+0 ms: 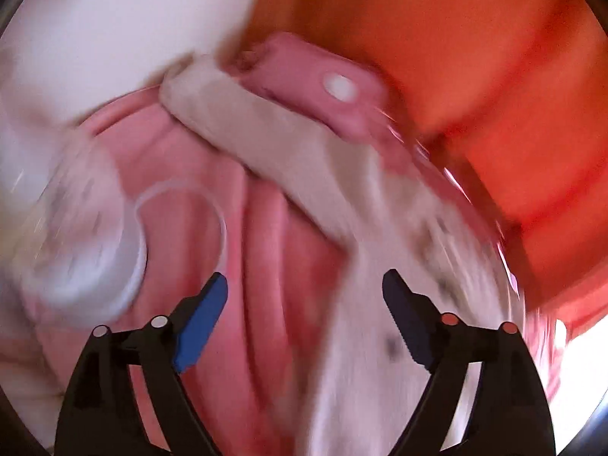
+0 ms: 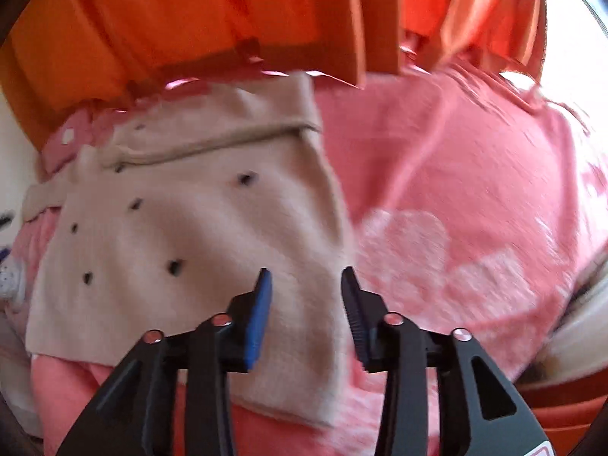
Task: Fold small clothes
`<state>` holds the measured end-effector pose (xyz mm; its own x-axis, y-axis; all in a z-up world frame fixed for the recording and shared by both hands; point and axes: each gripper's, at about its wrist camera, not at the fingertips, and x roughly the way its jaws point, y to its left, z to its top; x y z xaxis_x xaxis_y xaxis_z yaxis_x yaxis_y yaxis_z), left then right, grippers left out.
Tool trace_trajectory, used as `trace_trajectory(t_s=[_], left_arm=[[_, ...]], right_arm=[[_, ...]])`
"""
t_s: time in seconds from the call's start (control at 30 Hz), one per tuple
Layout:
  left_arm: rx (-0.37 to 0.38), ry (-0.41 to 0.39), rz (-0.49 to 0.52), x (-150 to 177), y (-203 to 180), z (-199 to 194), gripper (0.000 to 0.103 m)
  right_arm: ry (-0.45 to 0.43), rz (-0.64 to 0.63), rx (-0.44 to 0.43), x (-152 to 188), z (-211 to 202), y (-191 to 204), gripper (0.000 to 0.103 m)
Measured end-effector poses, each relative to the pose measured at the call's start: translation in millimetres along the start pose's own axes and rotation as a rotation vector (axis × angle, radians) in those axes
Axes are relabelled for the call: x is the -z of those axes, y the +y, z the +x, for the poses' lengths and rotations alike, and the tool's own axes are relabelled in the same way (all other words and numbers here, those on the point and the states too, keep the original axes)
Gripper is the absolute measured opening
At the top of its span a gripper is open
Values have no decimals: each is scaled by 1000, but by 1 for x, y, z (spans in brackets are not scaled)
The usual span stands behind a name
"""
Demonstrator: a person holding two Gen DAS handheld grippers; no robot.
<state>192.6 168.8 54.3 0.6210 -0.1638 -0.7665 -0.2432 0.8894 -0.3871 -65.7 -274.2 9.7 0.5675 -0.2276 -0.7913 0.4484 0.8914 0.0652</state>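
Hand-held grippers over flat beige garment

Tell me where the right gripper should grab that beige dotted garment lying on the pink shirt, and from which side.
Probably its near right corner, approached from the right edge. The beige dotted garment lies flat on the pink shirt, and that edge sits exposed just ahead of the open right gripper, so one finger could slide beneath it. Its far edge crowds the orange bin.

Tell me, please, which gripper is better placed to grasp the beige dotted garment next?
Probably right: the right gripper hovers open over the beige dotted garment near its edge. The left gripper is open mostly over pink cloth.
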Motion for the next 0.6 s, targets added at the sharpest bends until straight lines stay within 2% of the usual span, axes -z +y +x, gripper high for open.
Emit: trace_trajectory(t_s=[0.03, 0.1, 0.17, 0.23, 0.33, 0.37, 0.4, 0.43, 0.47, 0.53, 0.6], left_arm=[[-28, 1, -35, -17, 2, 18, 81], [-93, -4, -83, -50, 5, 60, 81], [-202, -17, -141, -72, 14, 96, 82], [-270, -34, -212, -86, 31, 115, 82], [-282, -19, -378, -101, 67, 143, 79], [-282, -76, -400, -107, 74, 140, 78], [-273, -92, -397, -112, 77, 139, 58], [-244, -79, -384, -118, 78, 143, 25], [-199, -46, -370, -125, 76, 148, 12], [-162, -74, -347, -132, 63, 141, 9], [-129, -158, -240, -140, 28, 116, 8]], right_arm=[[-10, -20, -6, 2, 4, 8, 48], [-11, -76, -11, 8, 20, 27, 50], [25, -96, -11, 15, 36, 34, 50], [43, -103, -1, 14, 43, 37, 50], [67, -48, -44, 12, 46, 27, 52], [84, -22, -55, 13, 49, 24, 52], [94, -3, -63, 13, 50, 19, 52], [104, 20, -76, 13, 52, 16, 51], [113, 43, -92, 12, 54, 12, 52], [119, 75, -114, 11, 57, 6, 52], [116, 92, -133, 12, 56, 4, 51]])
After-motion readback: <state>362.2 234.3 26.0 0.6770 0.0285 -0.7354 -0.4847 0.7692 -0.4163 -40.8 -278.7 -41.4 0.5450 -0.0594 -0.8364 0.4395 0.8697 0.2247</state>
